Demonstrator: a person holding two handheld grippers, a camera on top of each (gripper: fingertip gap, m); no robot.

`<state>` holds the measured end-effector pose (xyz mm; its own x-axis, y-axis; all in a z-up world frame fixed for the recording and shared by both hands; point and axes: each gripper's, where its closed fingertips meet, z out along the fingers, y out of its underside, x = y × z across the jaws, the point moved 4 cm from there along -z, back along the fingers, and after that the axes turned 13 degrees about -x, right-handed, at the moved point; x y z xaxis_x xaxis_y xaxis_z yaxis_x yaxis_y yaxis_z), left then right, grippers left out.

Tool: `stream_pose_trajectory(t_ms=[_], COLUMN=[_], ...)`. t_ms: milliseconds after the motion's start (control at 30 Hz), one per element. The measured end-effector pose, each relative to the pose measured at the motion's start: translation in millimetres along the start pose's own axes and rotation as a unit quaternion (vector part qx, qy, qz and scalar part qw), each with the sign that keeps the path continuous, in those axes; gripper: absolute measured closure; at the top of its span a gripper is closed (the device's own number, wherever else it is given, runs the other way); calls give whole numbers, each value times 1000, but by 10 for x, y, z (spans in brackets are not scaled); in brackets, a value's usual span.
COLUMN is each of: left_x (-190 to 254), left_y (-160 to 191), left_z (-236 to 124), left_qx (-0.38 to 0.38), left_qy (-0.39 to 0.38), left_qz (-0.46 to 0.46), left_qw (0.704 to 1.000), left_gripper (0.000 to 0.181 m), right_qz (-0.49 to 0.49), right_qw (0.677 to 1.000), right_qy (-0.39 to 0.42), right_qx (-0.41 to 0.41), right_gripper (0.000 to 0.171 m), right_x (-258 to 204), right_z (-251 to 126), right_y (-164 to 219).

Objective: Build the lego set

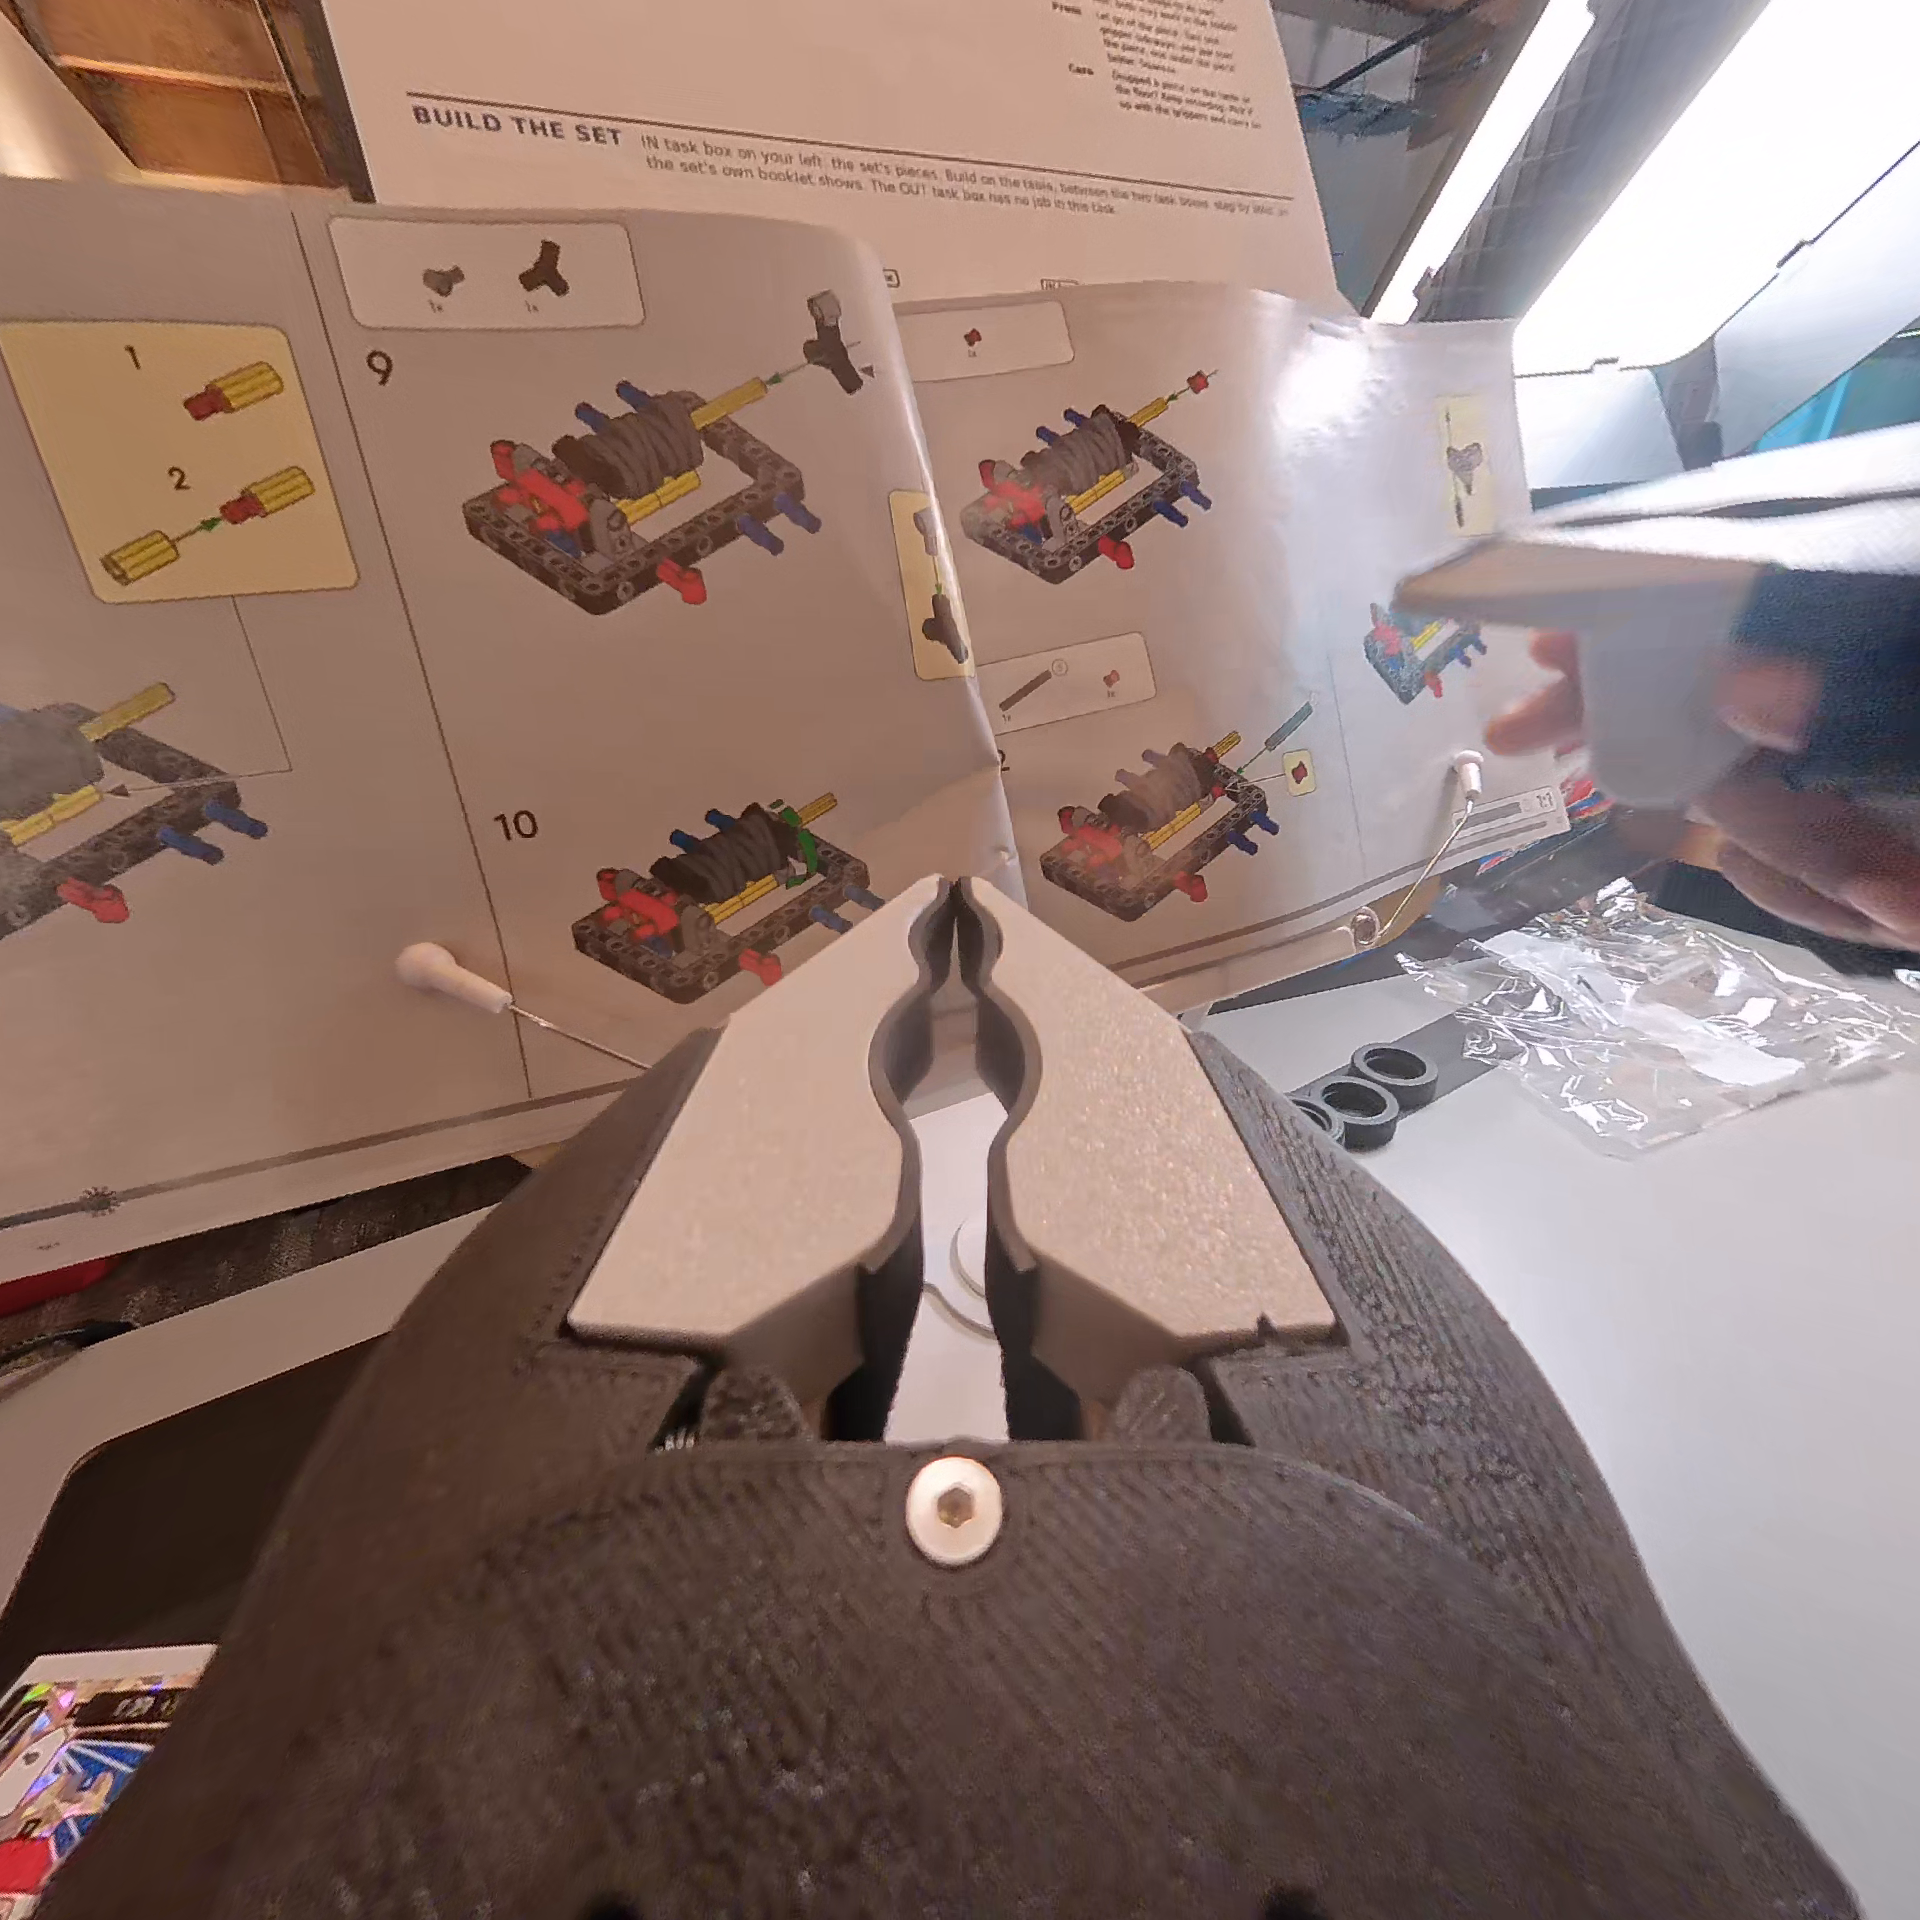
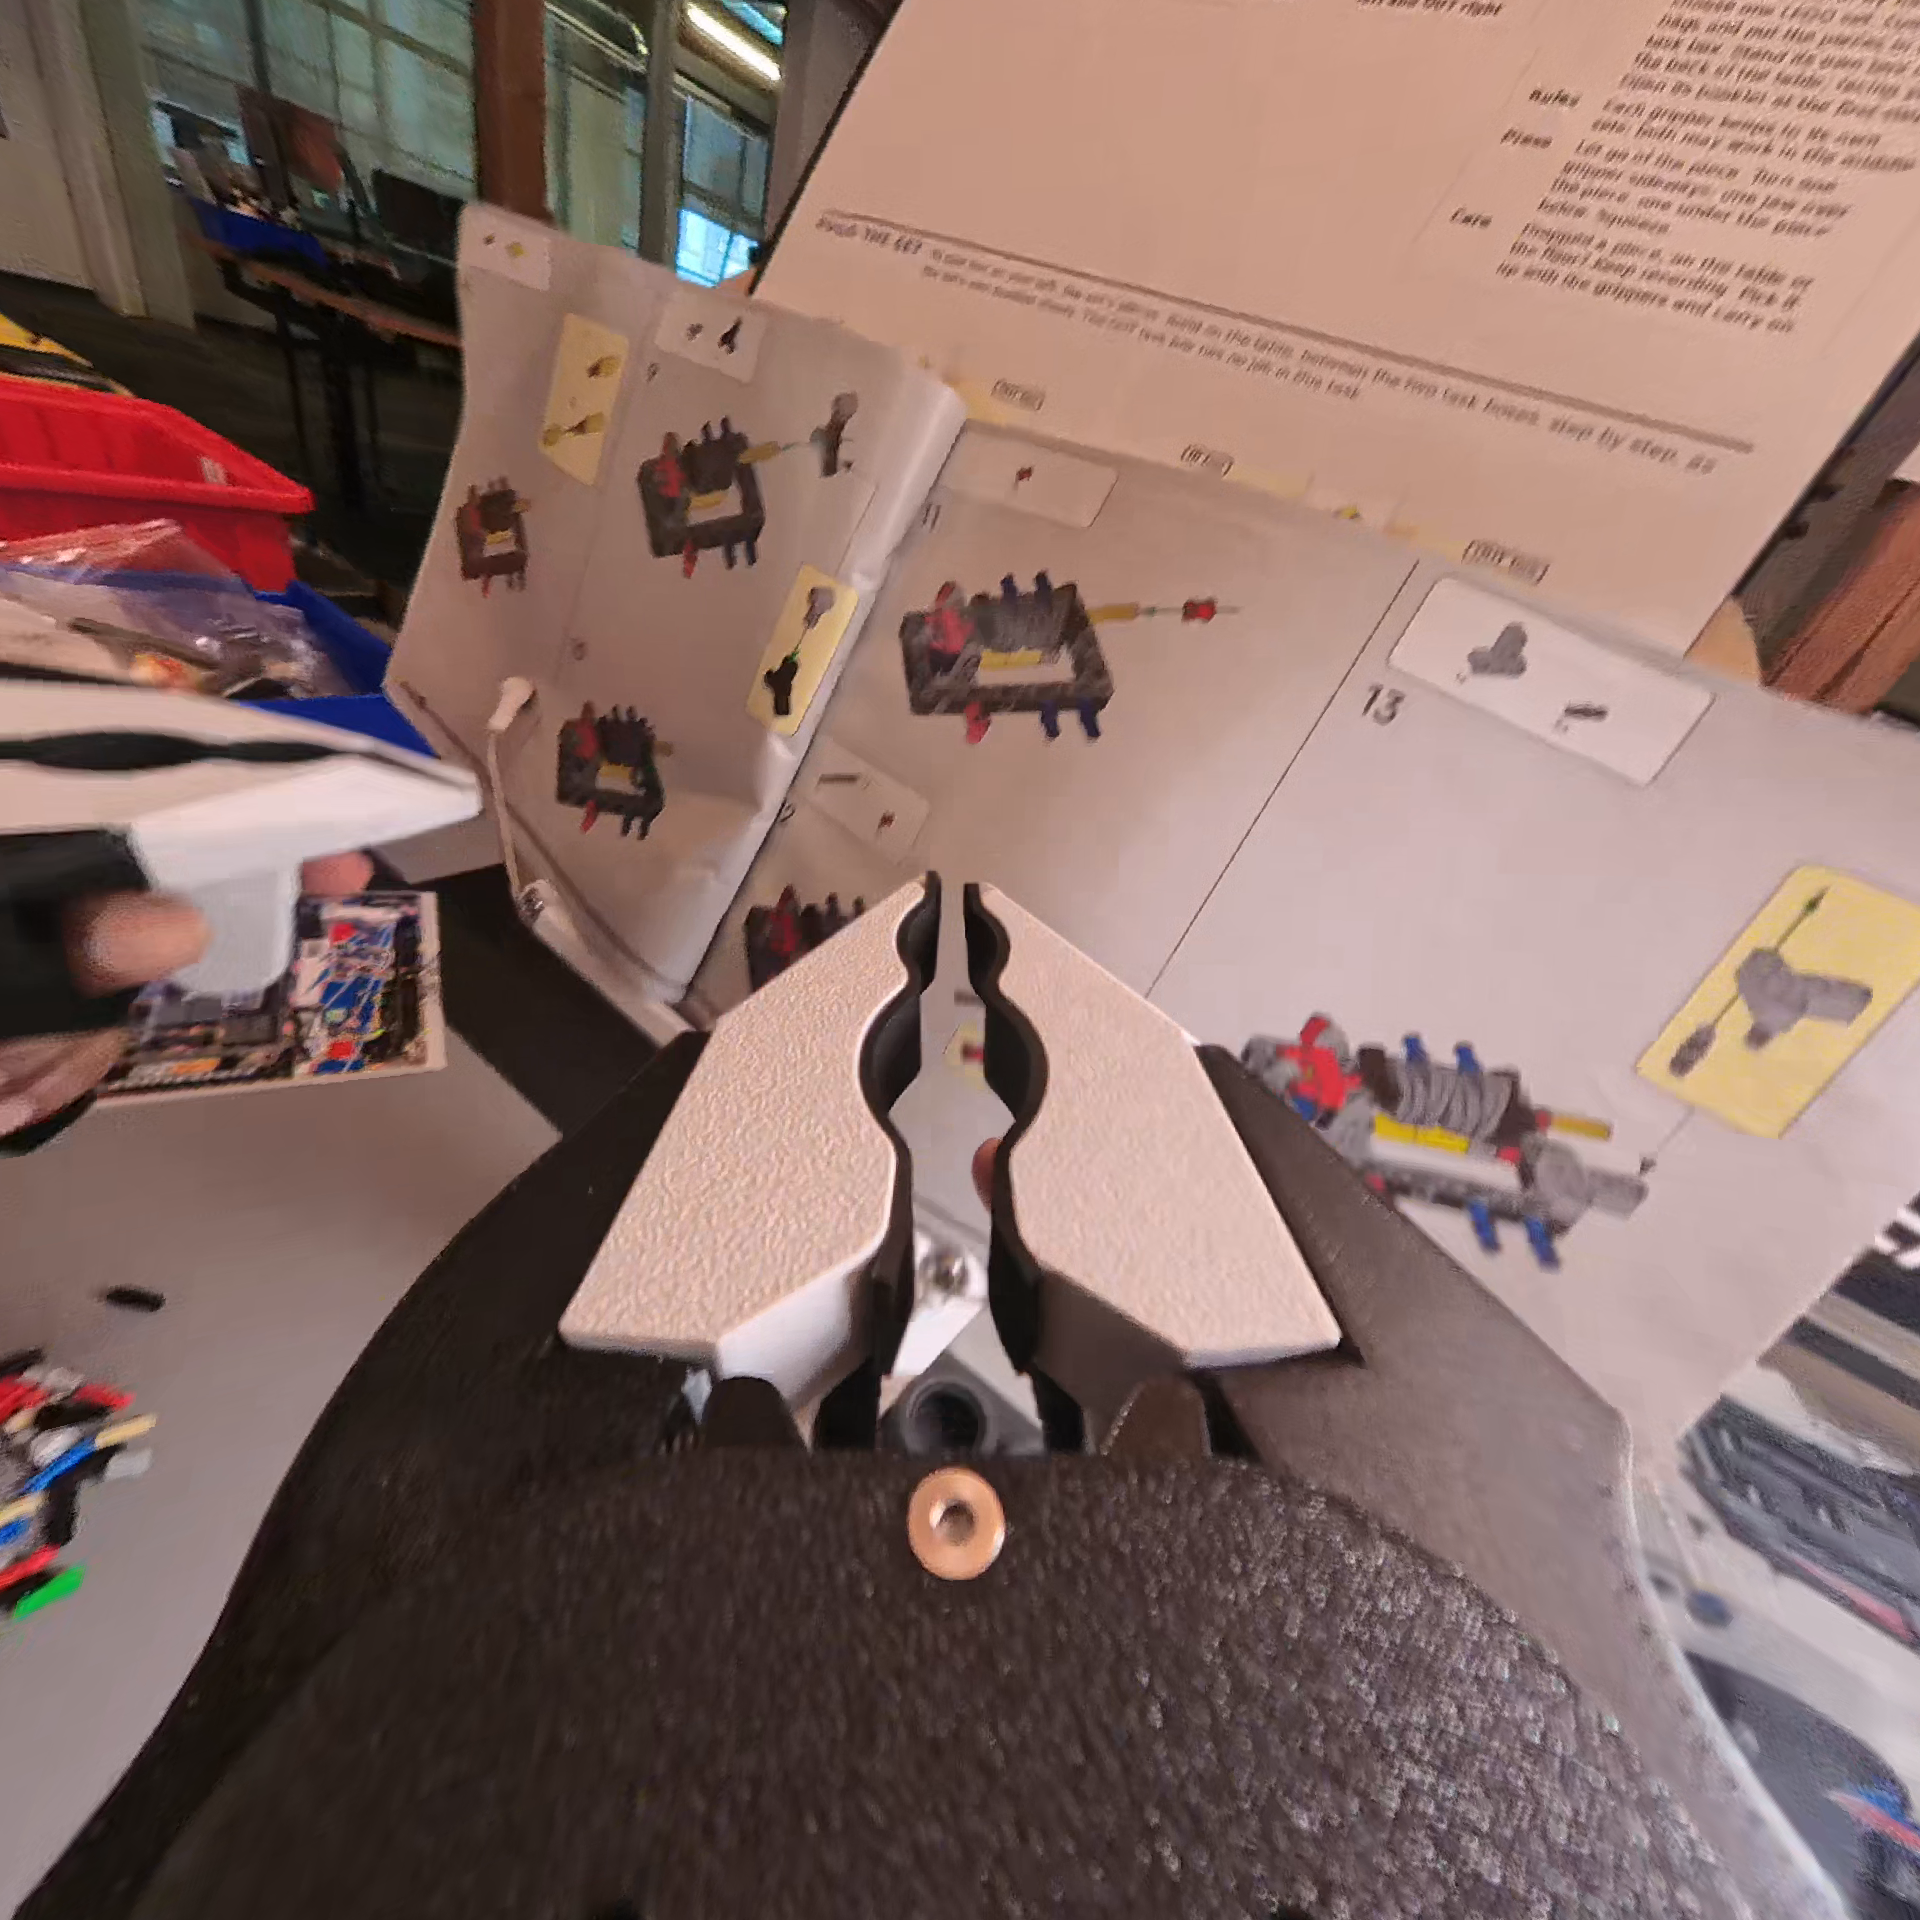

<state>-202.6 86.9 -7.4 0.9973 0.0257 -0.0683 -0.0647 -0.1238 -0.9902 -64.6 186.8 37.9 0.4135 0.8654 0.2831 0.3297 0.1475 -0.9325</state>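
Note:
The open instruction booklet (image 1: 665,644) stands propped on a wire holder at the back of the white table. My left gripper (image 1: 954,888) is shut and empty, its tips in front of the booklet's lower middle. My right gripper (image 2: 951,896) is nearly shut, with a thin slit at the tips and nothing visible between them. It sits close to the booklet's right-hand page (image 2: 1455,883), which bulges forward. It also shows blurred in the left wrist view (image 1: 1621,582), by the booklet's right edge. A small pile of loose coloured Lego pieces (image 2: 57,1455) lies on the table at the left.
Several black tyres (image 1: 1361,1091) and an empty clear plastic bag (image 1: 1662,997) lie right of the booklet. A sticker sheet (image 2: 301,987) lies at the left, near red (image 2: 135,468) and blue (image 2: 343,634) bins. A large printed sheet (image 1: 831,104) stands behind the booklet. One gripper's finger ends stand about 15 centimetres off the other's.

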Motion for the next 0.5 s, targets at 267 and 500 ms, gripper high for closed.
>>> stream_pose_trajectory(t_ms=[267,500], left_x=[13,269], left_y=[-225,-898], left_z=[-182,-1097], left_qx=[19,70], left_qy=[37,200], left_qz=[-17,-77], left_qw=[999,974], left_gripper=[181,169], right_qz=[40,135], right_qw=[997,981], right_qy=[-65,-138], right_qx=[13,-20], right_gripper=[160,150], right_x=[-383,-741], right_z=[-1037,-1693], right_y=[656,1382])
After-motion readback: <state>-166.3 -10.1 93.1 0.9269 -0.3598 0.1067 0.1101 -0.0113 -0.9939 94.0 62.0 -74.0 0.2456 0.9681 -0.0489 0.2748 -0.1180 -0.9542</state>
